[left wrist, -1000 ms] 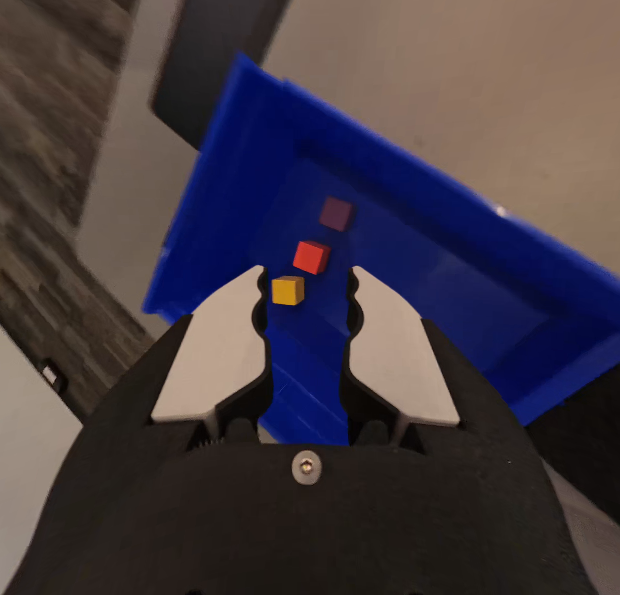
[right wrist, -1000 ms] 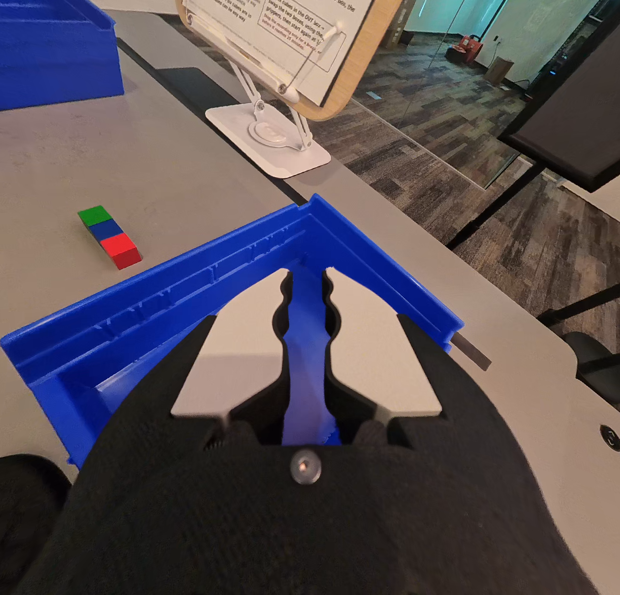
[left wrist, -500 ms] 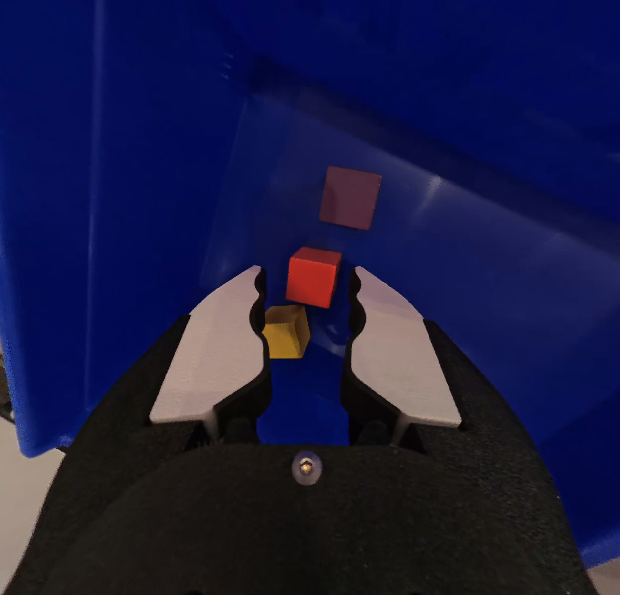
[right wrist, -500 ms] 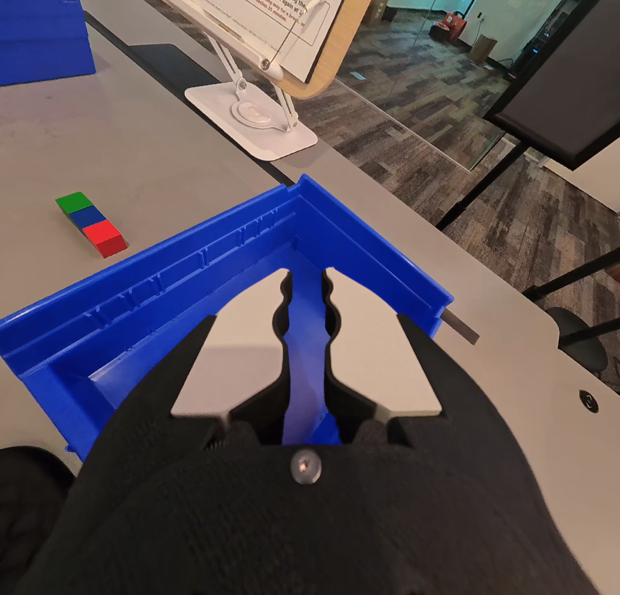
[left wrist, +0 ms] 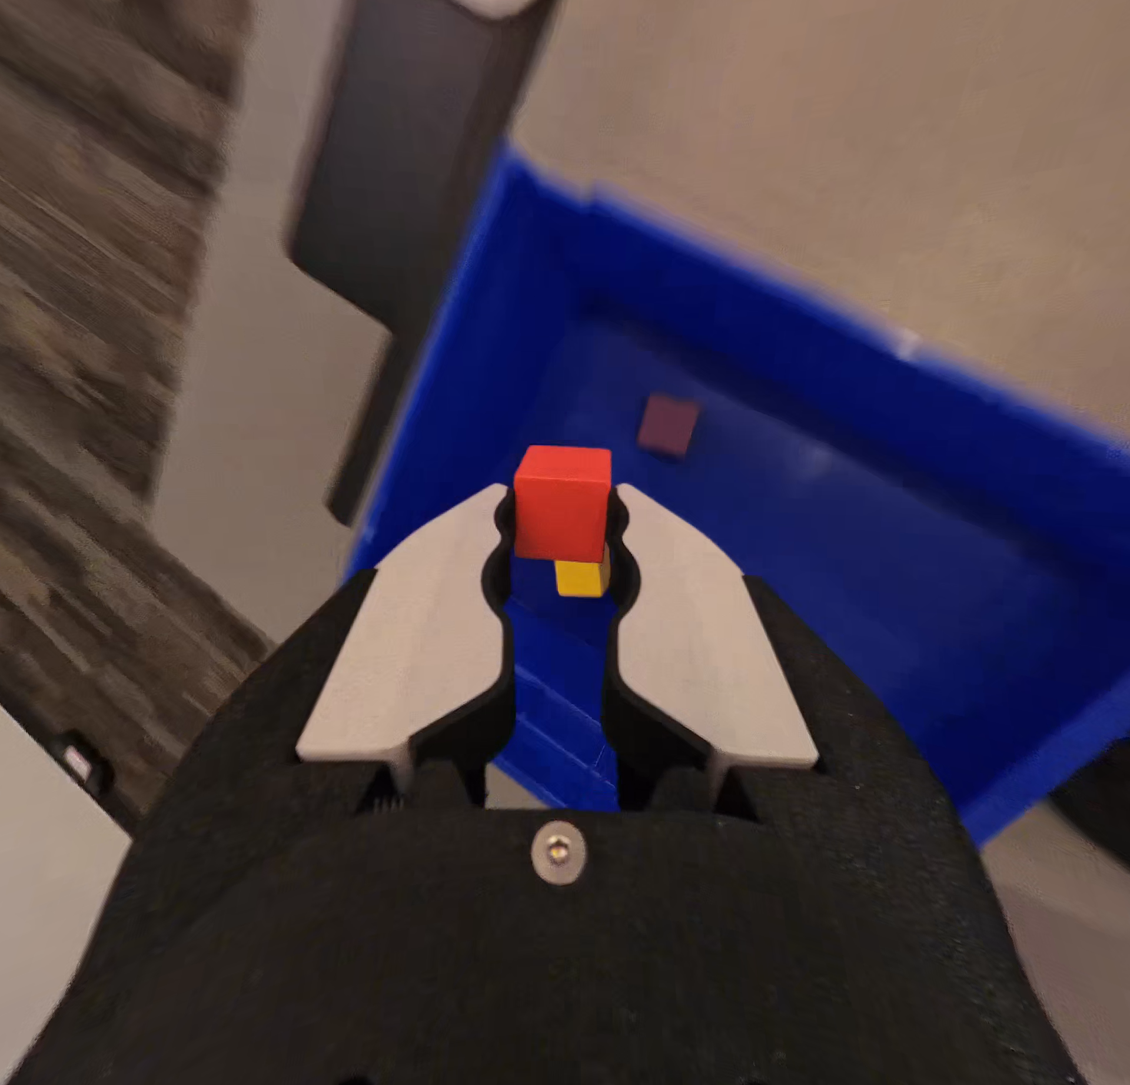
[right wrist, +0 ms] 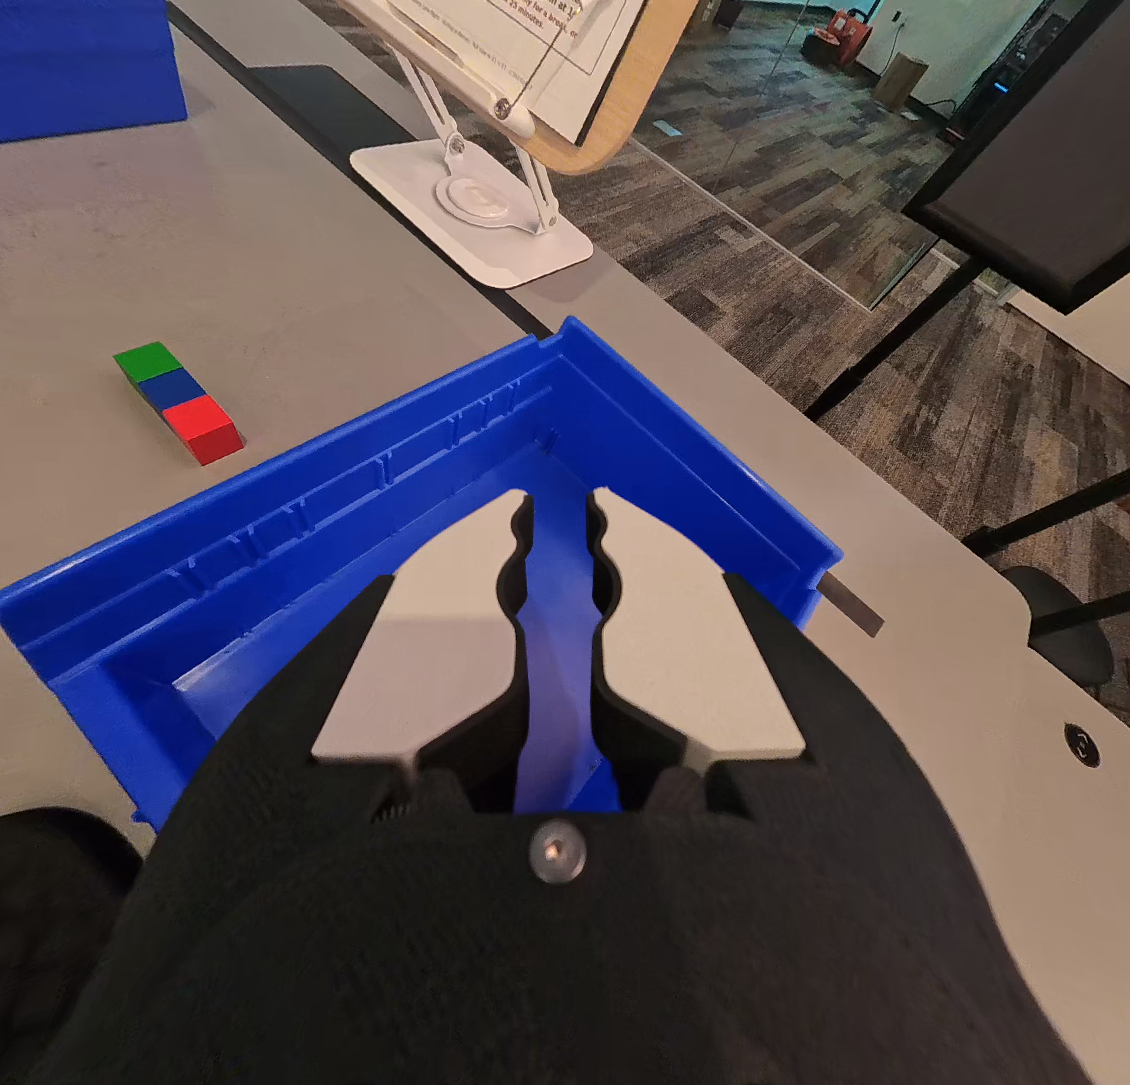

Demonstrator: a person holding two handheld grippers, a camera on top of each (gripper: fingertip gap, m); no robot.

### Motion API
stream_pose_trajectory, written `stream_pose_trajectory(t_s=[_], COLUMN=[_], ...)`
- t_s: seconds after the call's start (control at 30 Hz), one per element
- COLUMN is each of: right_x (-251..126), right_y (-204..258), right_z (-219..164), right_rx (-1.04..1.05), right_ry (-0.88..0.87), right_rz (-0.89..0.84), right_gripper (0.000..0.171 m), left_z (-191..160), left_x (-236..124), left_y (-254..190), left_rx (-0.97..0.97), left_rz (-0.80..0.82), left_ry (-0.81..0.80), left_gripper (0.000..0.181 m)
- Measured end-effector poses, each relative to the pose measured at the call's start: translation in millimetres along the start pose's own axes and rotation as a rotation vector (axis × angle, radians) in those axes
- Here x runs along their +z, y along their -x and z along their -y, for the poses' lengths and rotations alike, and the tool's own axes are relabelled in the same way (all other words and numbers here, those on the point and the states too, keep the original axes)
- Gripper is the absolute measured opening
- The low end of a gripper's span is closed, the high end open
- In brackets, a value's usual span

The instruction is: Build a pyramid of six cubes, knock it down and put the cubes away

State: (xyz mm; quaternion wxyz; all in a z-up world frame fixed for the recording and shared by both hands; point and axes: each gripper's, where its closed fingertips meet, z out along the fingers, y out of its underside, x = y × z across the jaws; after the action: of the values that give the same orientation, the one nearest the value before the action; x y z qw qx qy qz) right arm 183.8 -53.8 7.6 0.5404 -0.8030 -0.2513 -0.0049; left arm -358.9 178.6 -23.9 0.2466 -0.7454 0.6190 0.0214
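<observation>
Left wrist view: left gripper (left wrist: 561, 508) pinching red cube (left wrist: 561, 510) at fingertips, above blue bin (left wrist: 825, 346); yellow cube (left wrist: 579, 577), purple cube (left wrist: 668, 424) on bin floor beyond. Right wrist view: right gripper (right wrist: 559, 496) slightly spread, empty; three-cube row (right wrist: 177, 400) far left, nearer left gripper's side by judgement.

A red cube (left wrist: 561, 510) sits clamped between gripper tips above a blue bin (left wrist: 856, 566) holding yellow (left wrist: 581, 578) and purple (left wrist: 668, 425) cubes. Green (right wrist: 147, 361), blue (right wrist: 172, 388) and red (right wrist: 202, 427) cubes touch in a row on the table.
</observation>
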Motion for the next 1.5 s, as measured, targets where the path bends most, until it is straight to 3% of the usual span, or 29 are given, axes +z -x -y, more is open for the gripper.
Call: stream_pose_trajectory(t_s=[0.1,0.2,0.33,0.43,0.57,0.77,1.5], right_x=[-0.2,0.6,1.6,-1.2,-8.5,-12.6,-15.6], right_y=[-0.5,-0.9,1.7,3.4,3.0,4.1,-6.6], right_z=[3.4,7.0,8.1,8.5,11.4,14.4,6.4], right_rx=[-0.007,-0.016,-0.022,-0.025,-0.016,-0.01,0.027], right_ry=[-0.005,-0.008,-0.009,-0.013,-0.037,-0.068,-0.079], right_rz=[-0.003,-0.004,0.006,0.011,0.011,0.027,0.035], right_gripper=[0.017,0.017,0.017,0.017,0.017,0.017,0.017], left_z=[82.9,153.6,211.5,230.8,246.4,245.5,243.9], left_x=[-67.4,-88.5,-46.9,1.5,46.7,83.4,101.1], left_y=[-25.4,-107.0,-223.3,-270.0,-289.9,-295.0,-299.9], left_rx=[0.001,0.119,0.292,0.403,0.462,0.482,0.455], left_rz=[0.019,-0.085,-0.221,-0.254,-0.276,-0.309,-0.369], left_ry=[-0.23,-0.302,-0.253,-0.152,-0.075,0.041,0.122], left_gripper=[0.029,0.028,0.028,0.028,0.028,0.028,0.028])
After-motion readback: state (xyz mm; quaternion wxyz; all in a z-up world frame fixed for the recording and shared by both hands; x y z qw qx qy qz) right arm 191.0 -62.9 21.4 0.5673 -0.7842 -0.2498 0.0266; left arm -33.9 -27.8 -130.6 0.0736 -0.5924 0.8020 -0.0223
